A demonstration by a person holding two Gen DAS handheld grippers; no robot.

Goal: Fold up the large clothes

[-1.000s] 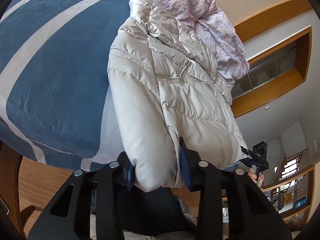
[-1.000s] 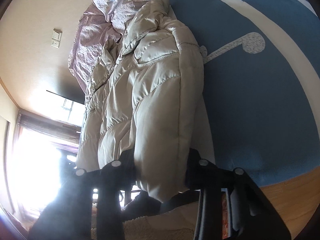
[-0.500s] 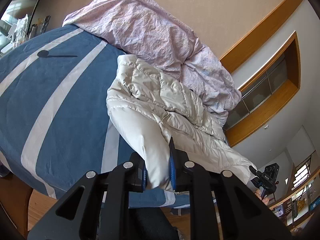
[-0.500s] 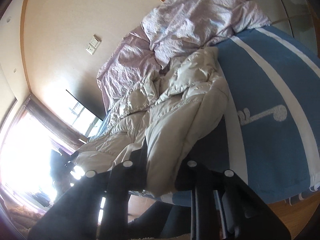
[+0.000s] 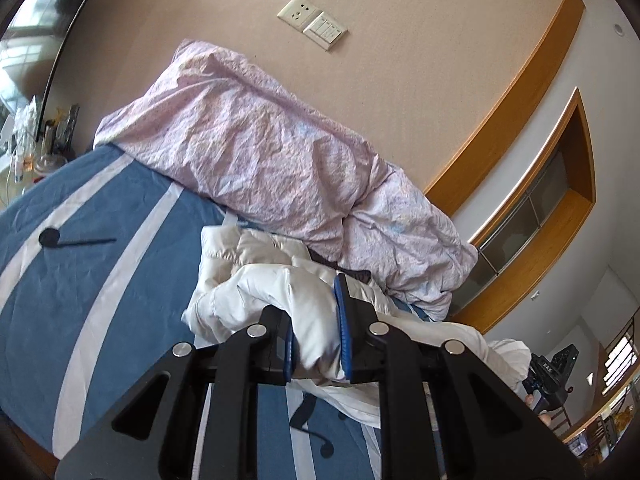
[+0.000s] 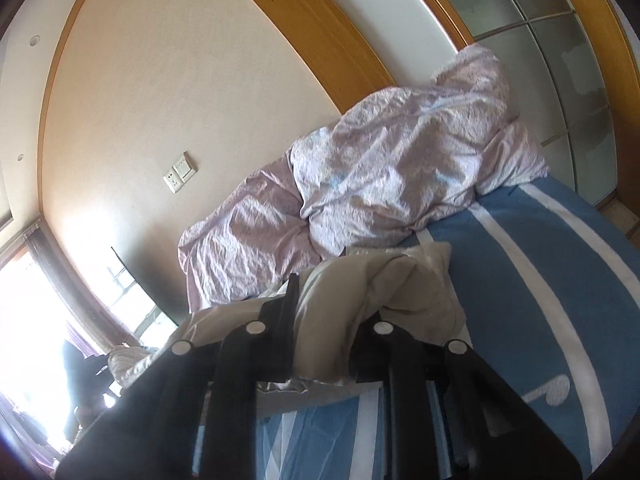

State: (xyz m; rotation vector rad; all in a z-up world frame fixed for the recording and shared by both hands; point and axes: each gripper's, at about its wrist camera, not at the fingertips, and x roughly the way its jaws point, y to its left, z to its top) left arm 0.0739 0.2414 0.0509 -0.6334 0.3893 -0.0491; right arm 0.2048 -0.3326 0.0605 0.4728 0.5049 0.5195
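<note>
On the bed [image 5: 92, 264], with its blue sheet and white stripes, lies a cream puffer jacket [image 5: 256, 280], bunched near the foot of a crumpled pink floral duvet [image 5: 256, 160]. Left tool [image 5: 316, 328] is clenched on a puffy fold of the jacket, blue pads [image 5: 343, 320] pressing both sides. Right tool [image 6: 324, 320] is likewise clamped on a jacket fold [image 6: 324, 308], which bulges up between its black fingers [image 6: 290, 312].

Left view only: the other tool [image 5: 554, 368] far right with a bit of the person's fingers under it, a mirror edge and cluttered dresser [image 5: 36, 136] at left, a black note-shaped print [image 5: 60, 240] on the sheet, and a wood-framed recess with glass panels [image 5: 532, 208]. Jacket reads bright white here.

Right view only: bright window [image 6: 24, 320] at lower left, blown out, with a dark blurred shape in front that I cannot identify; frosted wardrobe doors [image 6: 560, 80] at upper right; a white note-shaped print [image 6: 556, 392] on the sheet. Jacket reads beige and shadowed here.

Both views show the wall socket and switch plate [image 5: 312, 22] on the beige wall.

Writing: small pale marks on the far tool in the left view, too small to read. No brand or label legible elsewhere.
</note>
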